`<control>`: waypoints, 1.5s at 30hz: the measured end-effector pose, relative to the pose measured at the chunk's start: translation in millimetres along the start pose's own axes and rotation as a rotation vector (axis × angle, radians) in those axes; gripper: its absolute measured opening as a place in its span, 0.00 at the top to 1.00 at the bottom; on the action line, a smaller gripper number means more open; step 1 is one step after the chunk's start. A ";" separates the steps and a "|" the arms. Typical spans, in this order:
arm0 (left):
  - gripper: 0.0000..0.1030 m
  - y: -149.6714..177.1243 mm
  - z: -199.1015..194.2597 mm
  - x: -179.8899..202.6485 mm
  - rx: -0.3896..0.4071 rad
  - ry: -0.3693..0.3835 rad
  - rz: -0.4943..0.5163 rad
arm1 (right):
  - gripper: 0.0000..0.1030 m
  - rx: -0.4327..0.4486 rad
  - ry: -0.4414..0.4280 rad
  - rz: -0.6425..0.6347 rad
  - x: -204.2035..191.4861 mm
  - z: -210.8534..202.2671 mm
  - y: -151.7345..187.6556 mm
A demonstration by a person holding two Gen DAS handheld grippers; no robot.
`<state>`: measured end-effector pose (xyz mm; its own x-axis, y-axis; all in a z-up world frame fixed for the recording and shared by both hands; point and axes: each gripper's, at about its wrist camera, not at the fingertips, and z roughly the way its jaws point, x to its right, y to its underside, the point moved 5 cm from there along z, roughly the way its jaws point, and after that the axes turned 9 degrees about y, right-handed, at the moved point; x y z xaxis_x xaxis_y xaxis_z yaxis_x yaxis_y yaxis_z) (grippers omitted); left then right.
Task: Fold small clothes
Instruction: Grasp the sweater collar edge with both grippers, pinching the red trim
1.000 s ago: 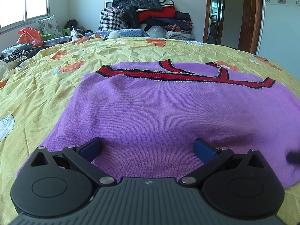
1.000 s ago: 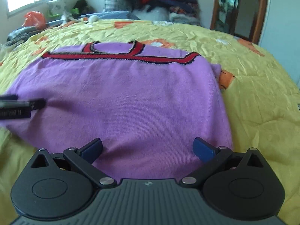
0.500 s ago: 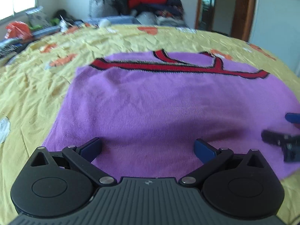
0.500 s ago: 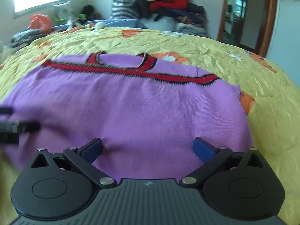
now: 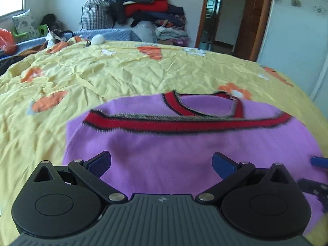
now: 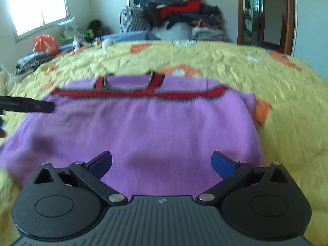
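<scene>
A purple knit sweater (image 5: pixel 184 149) with a red and black trim band lies flat on the yellow bedspread (image 5: pixel 102 75); it also shows in the right wrist view (image 6: pixel 153 127). My left gripper (image 5: pixel 162 164) is open and empty over the sweater's near left part. My right gripper (image 6: pixel 162 164) is open and empty over its near right part. The right gripper's blue fingertip (image 5: pixel 318 161) shows at the right edge of the left wrist view. The left gripper's dark finger (image 6: pixel 28 106) shows at the left edge of the right wrist view.
A pile of clothes and a checked bag (image 5: pixel 139 8) stand against the far wall. Bags and a pillow (image 5: pixel 22 24) lie by the window at the left. An open doorway (image 5: pixel 235 16) is at the back right. The bedspread (image 6: pixel 287 102) extends around the sweater.
Both grippers have risen and pulled back from the sweater, which now looks smaller and farther off. Both stay open. The sweater has not moved.
</scene>
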<state>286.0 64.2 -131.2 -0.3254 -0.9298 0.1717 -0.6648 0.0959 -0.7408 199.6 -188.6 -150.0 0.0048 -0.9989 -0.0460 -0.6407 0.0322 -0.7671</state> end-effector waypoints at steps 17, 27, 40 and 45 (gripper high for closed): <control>0.00 -27.7 54.1 -58.4 -0.043 0.042 -0.061 | 0.00 -0.073 0.154 -0.014 4.3 71.7 -33.6; 0.00 -28.0 10.1 -115.8 -0.072 0.117 -0.130 | 0.00 -0.028 0.154 -0.014 -3.0 43.4 -28.6; 0.00 -32.3 33.3 -130.0 -0.123 0.313 -0.213 | 0.00 0.028 0.098 0.017 -36.4 -36.5 9.6; 0.00 -29.8 32.8 -134.1 -0.115 0.418 -0.307 | 0.00 0.122 0.058 0.001 -58.2 -61.7 14.8</control>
<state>371.5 174.3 -153.5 -0.3289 -0.7028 0.6308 -0.8332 -0.0985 -0.5441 142.4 -132.1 -119.2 -0.0424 -0.9990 -0.0124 -0.5425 0.0334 -0.8394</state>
